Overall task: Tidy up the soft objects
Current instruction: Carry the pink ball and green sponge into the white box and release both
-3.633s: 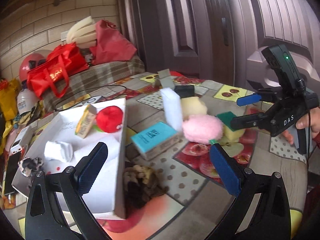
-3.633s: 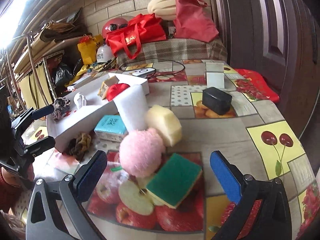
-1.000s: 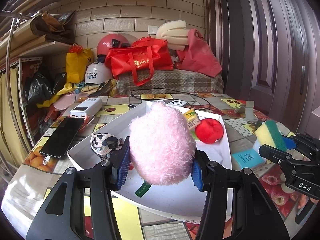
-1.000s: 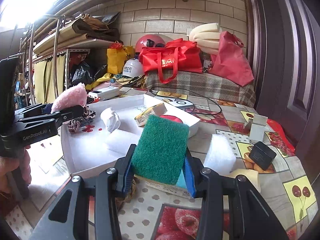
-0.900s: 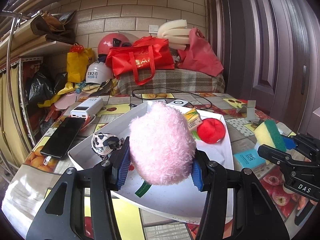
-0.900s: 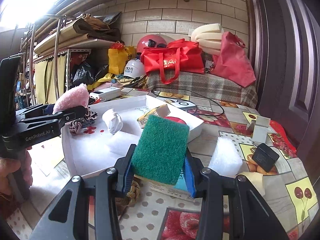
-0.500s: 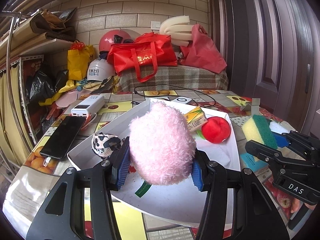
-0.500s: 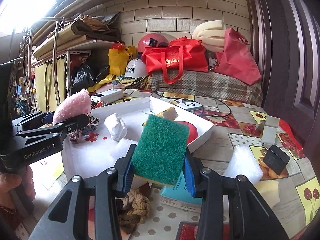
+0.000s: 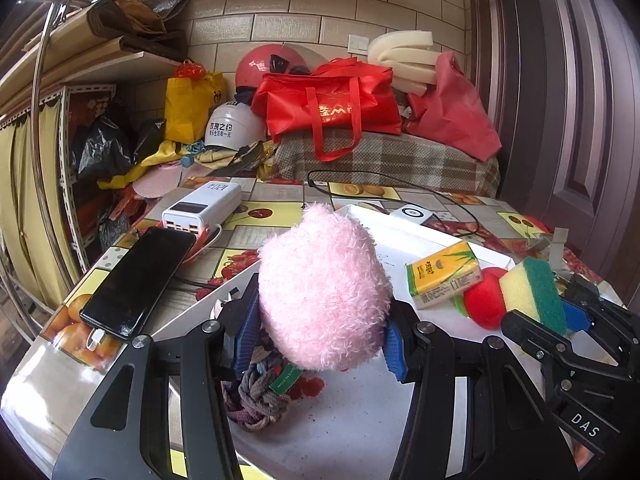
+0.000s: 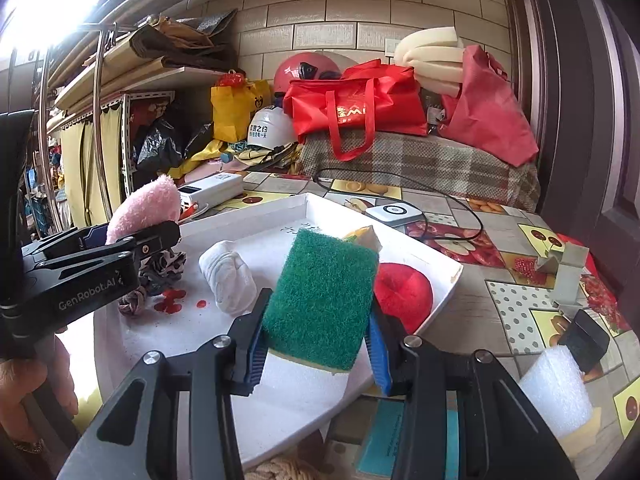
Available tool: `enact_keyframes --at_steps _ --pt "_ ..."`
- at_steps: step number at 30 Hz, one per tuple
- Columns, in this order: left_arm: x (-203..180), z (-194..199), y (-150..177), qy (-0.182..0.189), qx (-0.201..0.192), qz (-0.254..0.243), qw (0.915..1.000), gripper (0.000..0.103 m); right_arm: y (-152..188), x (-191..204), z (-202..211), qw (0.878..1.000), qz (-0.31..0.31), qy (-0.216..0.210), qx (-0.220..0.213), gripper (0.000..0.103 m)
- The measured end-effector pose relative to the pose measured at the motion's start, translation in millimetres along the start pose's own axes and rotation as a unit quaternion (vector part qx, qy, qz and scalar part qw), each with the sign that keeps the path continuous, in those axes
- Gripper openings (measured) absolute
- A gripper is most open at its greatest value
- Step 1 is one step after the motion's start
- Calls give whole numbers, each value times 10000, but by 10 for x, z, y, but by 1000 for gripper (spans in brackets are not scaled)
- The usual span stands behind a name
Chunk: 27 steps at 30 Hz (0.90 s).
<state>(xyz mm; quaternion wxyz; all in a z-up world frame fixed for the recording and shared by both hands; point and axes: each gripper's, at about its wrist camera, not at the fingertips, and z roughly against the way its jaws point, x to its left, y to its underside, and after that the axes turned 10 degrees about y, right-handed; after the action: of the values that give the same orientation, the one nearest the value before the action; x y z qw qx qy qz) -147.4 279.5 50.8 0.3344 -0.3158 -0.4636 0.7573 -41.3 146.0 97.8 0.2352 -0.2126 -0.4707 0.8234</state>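
Note:
My left gripper (image 9: 318,338) is shut on a pink plush ball (image 9: 322,292) and holds it over the left end of the white tray (image 9: 400,224). My right gripper (image 10: 316,348) is shut on a green and yellow sponge (image 10: 320,300) above the tray's (image 10: 440,288) near right part; it also shows in the left wrist view (image 9: 532,294). In the tray lie a red soft ball (image 10: 404,294), a rolled white sock (image 10: 230,276), a yellow tissue pack (image 9: 442,278), a patterned scrunchie (image 10: 164,266) and a braided rope toy (image 9: 256,400).
A black phone (image 9: 140,280) and a white power bank (image 9: 202,204) lie left of the tray. A white foam block (image 10: 556,388), a black box (image 10: 584,340), a teal box (image 10: 384,440) and another rope toy (image 10: 280,470) lie on the tablecloth to the right and front.
Both grippers took hold of their objects on the table and carried them over to the tray. In the last second both have moved further in over the tray.

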Motion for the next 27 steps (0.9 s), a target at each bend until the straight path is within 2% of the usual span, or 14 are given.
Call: enact_keyframes --at_steps 8,14,15,17,18,19,22,23,25,27 --pt "-127 -150 -36 -9 178 -341 9993 53 -109 67 -214 10000 -18 31 72 43" --pt "-76 -192 -45 -1 295 -224 9993 54 -149 76 -355 9997 -56 52 231 45" --pt "-76 -186 -46 -45 282 -207 9994 55 -145 75 -347 9998 -52 51 211 50" --pt "-62 -156 -46 -178 198 -165 9995 60 -139 77 -324 9998 -37 74 170 75" --pt "-54 -137 -48 -257 141 -131 9995 69 -146 79 -320 9998 -31 119 151 89" --pt "-36 -119 -48 -348 88 -78 9993 80 -146 66 -311 9997 -58 190 127 90" --pt "48 -60 -50 -460 -62 135 9988 100 -148 31 -287 9997 -139 178 56 94" --pt "67 -34 -48 -491 -126 185 9985 103 -146 17 -276 9997 -172 194 27 96" --pt "65 18 -42 -462 -252 170 9985 103 -147 5 -236 9994 -218 237 -89 103" --pt "20 76 -32 -476 -404 58 9980 103 -146 24 -162 9991 -177 247 -302 103"
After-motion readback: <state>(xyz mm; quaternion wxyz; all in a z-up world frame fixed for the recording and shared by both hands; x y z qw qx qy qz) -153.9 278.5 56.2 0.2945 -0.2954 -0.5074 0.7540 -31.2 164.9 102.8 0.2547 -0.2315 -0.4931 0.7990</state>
